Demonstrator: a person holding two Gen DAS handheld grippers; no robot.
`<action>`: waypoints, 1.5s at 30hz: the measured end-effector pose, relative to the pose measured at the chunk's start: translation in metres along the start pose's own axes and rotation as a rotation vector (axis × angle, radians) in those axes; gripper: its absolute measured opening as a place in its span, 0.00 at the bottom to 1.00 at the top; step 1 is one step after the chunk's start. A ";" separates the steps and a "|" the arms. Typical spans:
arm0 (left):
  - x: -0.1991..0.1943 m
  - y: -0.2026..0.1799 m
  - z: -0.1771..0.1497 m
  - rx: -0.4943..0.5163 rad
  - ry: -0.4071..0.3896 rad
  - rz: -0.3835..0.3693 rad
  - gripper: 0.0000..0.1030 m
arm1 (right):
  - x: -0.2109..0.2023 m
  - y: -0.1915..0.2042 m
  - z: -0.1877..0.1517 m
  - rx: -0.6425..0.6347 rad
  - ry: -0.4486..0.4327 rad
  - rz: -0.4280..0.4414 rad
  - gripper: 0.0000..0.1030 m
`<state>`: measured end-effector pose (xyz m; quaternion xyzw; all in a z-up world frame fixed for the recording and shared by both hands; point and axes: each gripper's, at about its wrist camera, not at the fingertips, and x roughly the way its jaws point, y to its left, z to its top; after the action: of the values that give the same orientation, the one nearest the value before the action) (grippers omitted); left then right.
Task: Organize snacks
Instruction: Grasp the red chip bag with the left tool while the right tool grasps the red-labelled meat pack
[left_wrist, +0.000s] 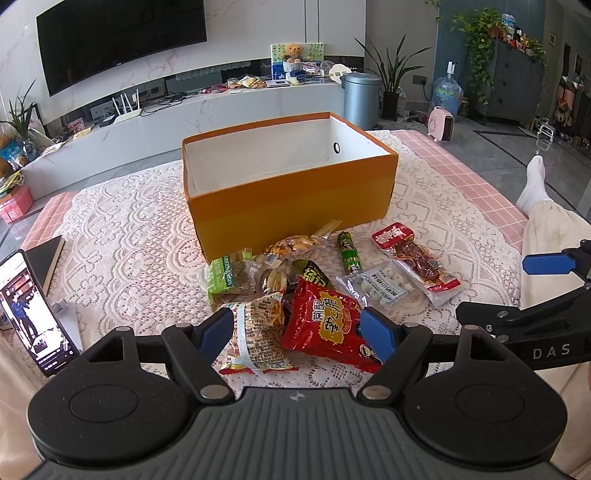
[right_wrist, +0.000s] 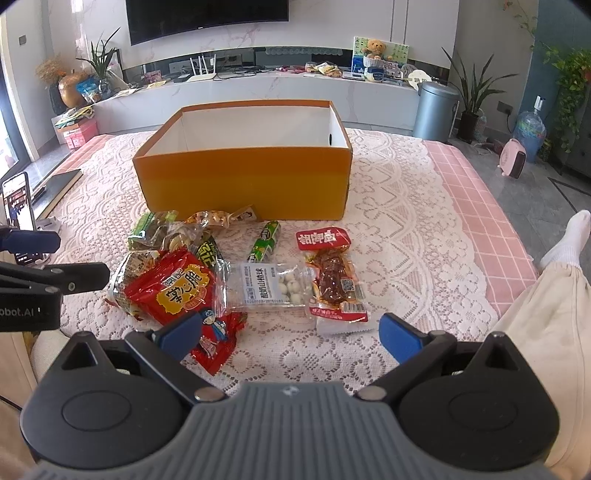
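Observation:
An orange box (left_wrist: 295, 206) (right_wrist: 243, 177) with a white, bare interior stands on the lace cloth. In front of it lie several snack packs: a red crisp bag (left_wrist: 325, 325) (right_wrist: 177, 288), a noodle pack (left_wrist: 258, 332), a green pack (left_wrist: 225, 275), a green stick (left_wrist: 349, 252) (right_wrist: 265, 240), a clear pack of white balls (left_wrist: 380, 284) (right_wrist: 273, 286) and a red-topped meat pack (left_wrist: 413, 254) (right_wrist: 334, 273). My left gripper (left_wrist: 299, 328) is open just above the noodle pack and red bag. My right gripper (right_wrist: 291, 332) is open near the meat pack's front end.
A phone (left_wrist: 31, 314) (right_wrist: 16, 210) on a stand and a dark book (left_wrist: 46, 260) sit at the table's left. A person's leg in a white sock (left_wrist: 535, 181) (right_wrist: 565, 240) is at the right. The pink tablecloth edge (right_wrist: 480, 206) runs along the right.

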<state>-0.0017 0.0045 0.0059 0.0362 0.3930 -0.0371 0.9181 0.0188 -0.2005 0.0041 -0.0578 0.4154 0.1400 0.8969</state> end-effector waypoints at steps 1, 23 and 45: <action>0.000 0.000 0.000 0.001 -0.003 -0.005 0.88 | 0.000 0.001 0.000 -0.011 -0.006 -0.005 0.96; 0.045 0.028 0.003 -0.149 0.172 -0.181 0.64 | 0.032 -0.014 -0.005 -0.015 -0.023 0.005 0.66; 0.110 0.021 0.004 -0.187 0.295 -0.137 0.55 | 0.114 -0.044 0.020 -0.005 0.023 -0.012 0.66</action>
<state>0.0783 0.0204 -0.0703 -0.0712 0.5264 -0.0570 0.8453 0.1164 -0.2150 -0.0701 -0.0644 0.4251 0.1351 0.8927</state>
